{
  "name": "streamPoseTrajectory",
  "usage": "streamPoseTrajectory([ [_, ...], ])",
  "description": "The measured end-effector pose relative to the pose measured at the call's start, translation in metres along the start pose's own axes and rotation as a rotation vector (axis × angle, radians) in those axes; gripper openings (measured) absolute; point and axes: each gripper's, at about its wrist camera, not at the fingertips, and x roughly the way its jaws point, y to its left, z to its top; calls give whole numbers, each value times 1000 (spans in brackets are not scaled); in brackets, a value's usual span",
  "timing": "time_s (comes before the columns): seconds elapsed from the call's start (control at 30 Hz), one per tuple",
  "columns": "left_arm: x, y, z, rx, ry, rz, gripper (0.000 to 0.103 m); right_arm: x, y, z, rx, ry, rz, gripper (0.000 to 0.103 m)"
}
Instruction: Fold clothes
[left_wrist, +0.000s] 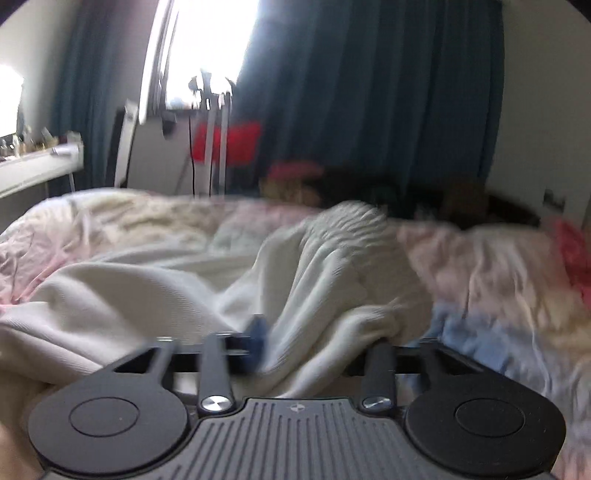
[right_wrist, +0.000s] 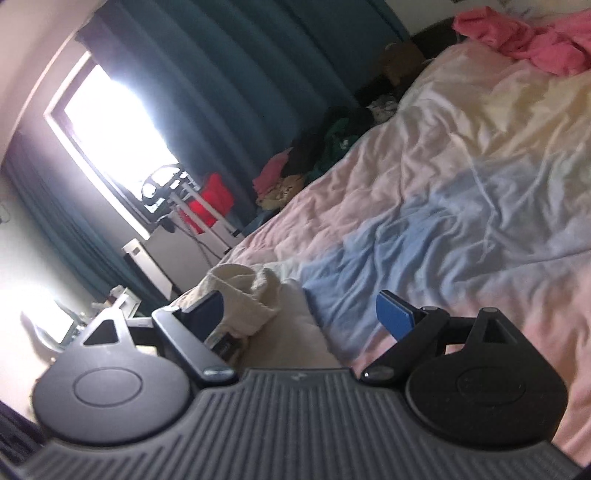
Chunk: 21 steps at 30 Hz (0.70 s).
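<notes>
The white ribbed knit garment (left_wrist: 229, 280) lies crumpled on the pastel-quilted bed (right_wrist: 461, 184). Left gripper (left_wrist: 317, 332): jaws apart around a fold, grip uncertain. Right gripper (right_wrist: 303, 314): wide open, empty. Step: regrasping. Next: find an edge.

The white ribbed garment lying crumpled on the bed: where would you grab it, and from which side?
Probably by the raised fold of the white ribbed garment, where the cloth stands up off the pastel duvet and gives an edge to pinch. Come from the near side, as the open left gripper already faces it, one finger to each side of the ridge. The blur hides any hem.
</notes>
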Motion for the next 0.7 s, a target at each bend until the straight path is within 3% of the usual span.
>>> streamPoseTrajectory([
  [0.03, -2, 13, 3, 7, 33, -18, 86, 2, 2, -1, -5, 10, 23, 91],
  [0.13, -16, 53, 11, 30, 105, -106, 90, 11, 5, -9, 36, 78, 107, 91],
  [0.33, -47, 119, 16, -7, 118, -72, 94, 41, 6, -30, 162, 216, 171, 91],
  [0.47, -62, 160, 18, -62, 81, -34, 95, 75, 14, -39, 219, 268, 160, 93],
  [0.63, -85, 173, 21, -112, 92, -42, 95, 113, 18, -55, 266, 328, 121, 92],
  [0.7, -86, 177, 21, -116, 93, -50, 95, 121, 20, -60, 248, 311, 94, 91],
])
